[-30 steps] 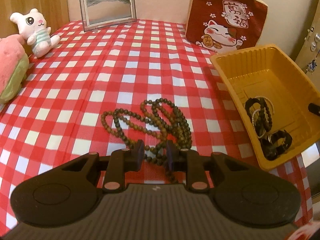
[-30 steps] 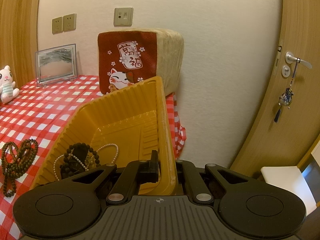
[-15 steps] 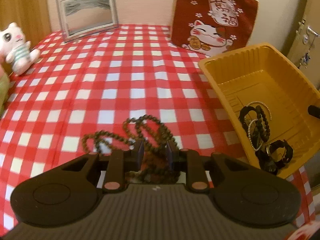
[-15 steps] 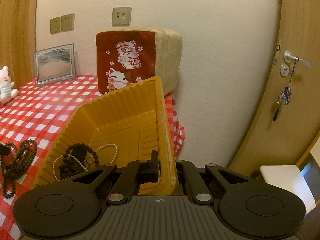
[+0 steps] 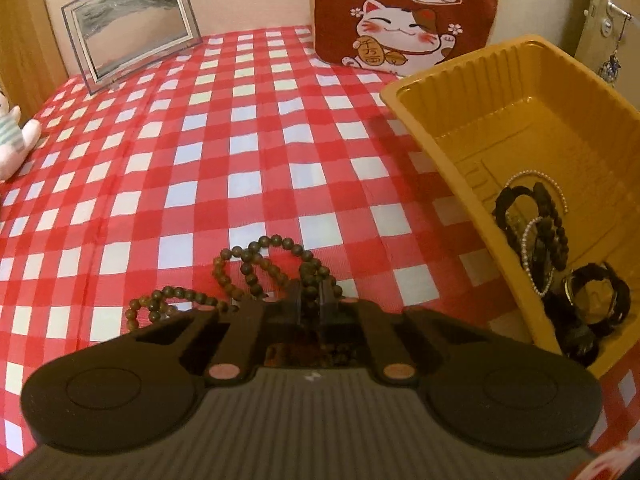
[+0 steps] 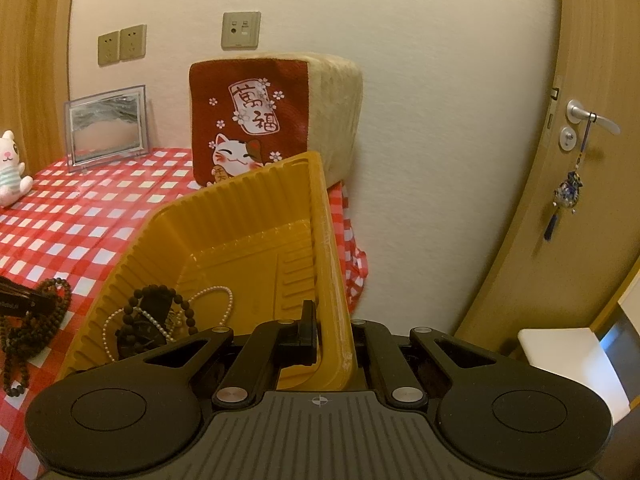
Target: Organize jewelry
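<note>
The checked surface [image 5: 248, 128] filled the frame. At right, the yellow tray [image 5: 516, 120], holding dark bracelets [image 5: 532, 220] and pearls, was clamped at its rim by the right gripper [image 6: 332, 332], seemingly for steadiness. At lower centre, the brown bead necklace [image 5: 256, 264] had just been pinched by the closing left gripper [image 5: 310, 300].

My left gripper [image 5: 311, 294] has a matte black body with a ribbed grey top plate carrying a small white mark at its centre. Two rounded black lobes flank the plate, each with a recessed disc. Angled black link arms run forward to narrow fingers, pinned by copper-toned round fasteners. My right gripper [image 6: 329, 326] is of identical build; its fasteners appear silver, and its plate bears a small crosshair mark.
</note>
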